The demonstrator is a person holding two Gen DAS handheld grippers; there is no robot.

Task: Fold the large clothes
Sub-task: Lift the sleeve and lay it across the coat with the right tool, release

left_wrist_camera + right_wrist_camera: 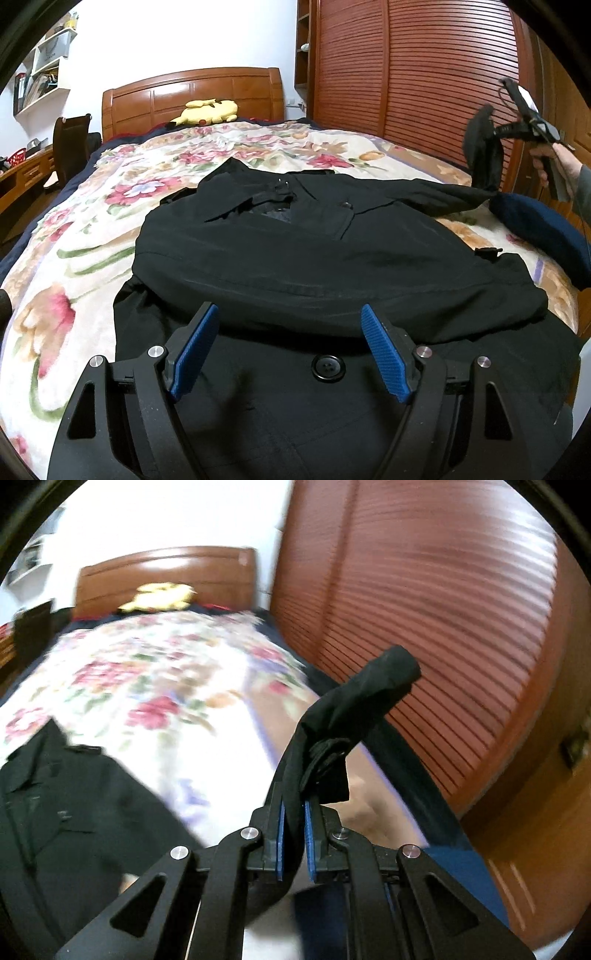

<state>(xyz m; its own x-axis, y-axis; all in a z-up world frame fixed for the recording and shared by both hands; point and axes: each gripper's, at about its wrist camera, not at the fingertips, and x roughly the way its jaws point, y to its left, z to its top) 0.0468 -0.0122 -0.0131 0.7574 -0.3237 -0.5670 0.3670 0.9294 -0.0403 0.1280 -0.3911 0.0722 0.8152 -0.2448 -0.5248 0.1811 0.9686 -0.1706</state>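
Coat point(295, 258), black and bulky, lies spread across the floral blanket point(92, 221) on the bed, collar toward the wooden headboard point(192, 92) and hem toward you. Its body is already doubled over once, so a fold edge runs across the cloth just beyond your left gripper point(288, 314). A large black button point(328, 367) shows on the lower layer, between that gripper's blue pads point(194, 350).

Your left gripper hangs low over the hem with its jaws spread wide and nothing between them; the pads are clear of the fabric as far as the left wrist view shows.

Your right gripper point(293, 812) has its jaws pinched nearly together on the coat's sleeve end point(354, 716). In the right wrist view the black cuff stands up out of the narrow gap between the two blue pads, with a strap or tab bunched against it. From the left wrist view you see the same sleeve point(443, 195) pulled out sideways from the coat's shoulder and lifted off the bed near the slatted wardrobe doors point(424, 92), your right hand point(554, 162) gripping the handle below the tool.

A yellow plush toy point(208, 110) rests by the headboard, well apart from the coat. A dark blue pillow point(535, 229) sits at the bed's right edge, just under the raised sleeve. The right wrist view is smeared by blur.
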